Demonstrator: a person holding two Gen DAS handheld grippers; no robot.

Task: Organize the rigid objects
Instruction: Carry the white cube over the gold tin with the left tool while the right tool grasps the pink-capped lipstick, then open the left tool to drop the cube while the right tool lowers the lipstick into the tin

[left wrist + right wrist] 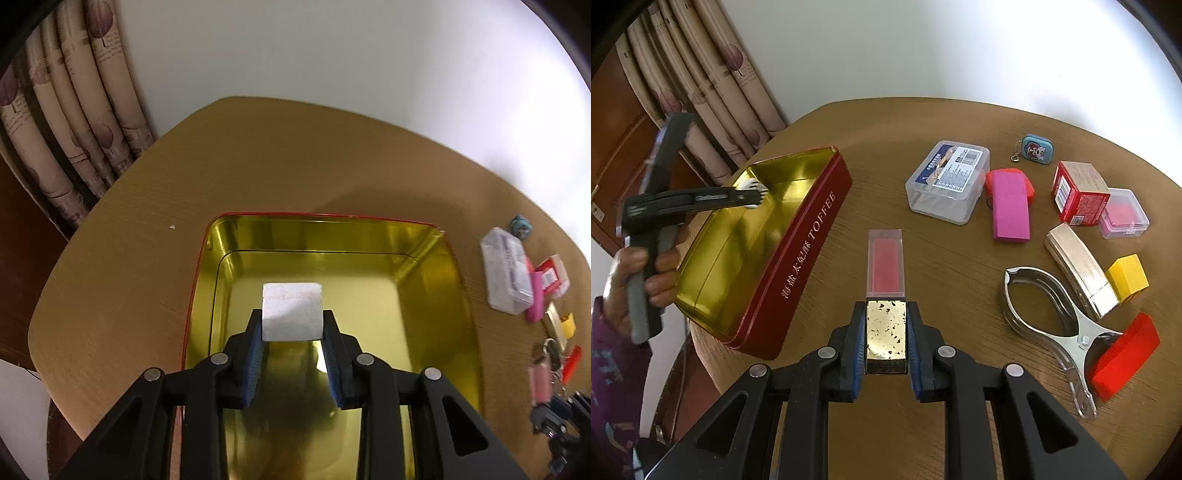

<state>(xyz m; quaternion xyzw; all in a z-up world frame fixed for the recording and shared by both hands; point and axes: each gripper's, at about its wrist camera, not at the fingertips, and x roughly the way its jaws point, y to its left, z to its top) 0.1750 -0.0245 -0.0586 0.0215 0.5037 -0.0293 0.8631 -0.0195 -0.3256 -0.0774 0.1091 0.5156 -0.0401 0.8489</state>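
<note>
We note the left claw [291,325] clamped on a white block [291,312] over the open toffee tin [436,295]; released from this height, it could bounce or dent the gold floor. The right claw [885,338] grips a gold-based lipstick [885,291] above the surface [942,266], the tin at its 10 o'clock; the grip is low, so a swing tinward could tip it free.

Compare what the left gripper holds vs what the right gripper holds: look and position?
The left gripper clamps a plain white block, matte and roughly cubic; the right gripper clamps a lipstick-style case, long, with a gold-flecked base and a clear cap over a red core. The white block hangs over the open gold-lined tin; the lipstick-style case is over the bare table, beside the tin. Shared: both rigid, each pinched between blue pads.
</note>
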